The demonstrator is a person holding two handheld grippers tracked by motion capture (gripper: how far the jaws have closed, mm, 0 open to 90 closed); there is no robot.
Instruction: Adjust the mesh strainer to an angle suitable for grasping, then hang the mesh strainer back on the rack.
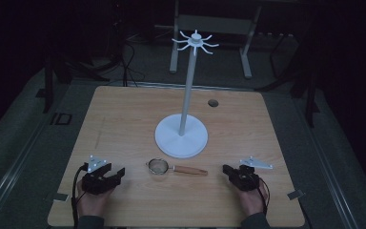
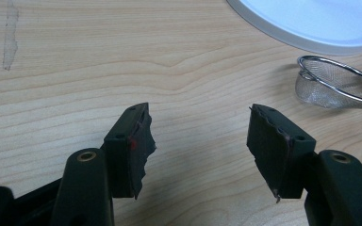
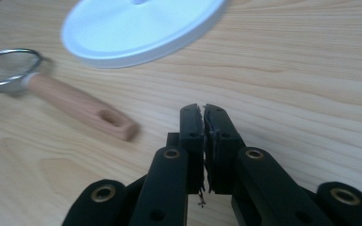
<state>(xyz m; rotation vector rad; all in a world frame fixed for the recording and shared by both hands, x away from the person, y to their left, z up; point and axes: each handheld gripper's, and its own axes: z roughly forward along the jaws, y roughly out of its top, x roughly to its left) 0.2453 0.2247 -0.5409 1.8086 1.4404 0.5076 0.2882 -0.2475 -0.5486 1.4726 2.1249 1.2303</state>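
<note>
- The small wire-mesh strainer with a wooden handle (image 1: pixel 176 168) lies flat on the table between both grippers, its handle end pointing toward the right gripper (image 1: pixel 229 171), likely for an easy pickup.
- Right gripper's jaws sit nearly together, empty.
- Left gripper (image 1: pixel 116 173) rests with jaws spread apart, empty, the strainer's bowl just beyond.
- The white hook stand (image 1: pixel 181 136) waits behind the strainer.

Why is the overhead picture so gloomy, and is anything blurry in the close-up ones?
High view: dim all over, with the room beyond the table nearly black. Right gripper view: brighter, but the strainer and white stand base are smeared, as by motion. Left gripper view: sharp wood grain, evenly lit, with soft shadows under the left gripper.
</note>
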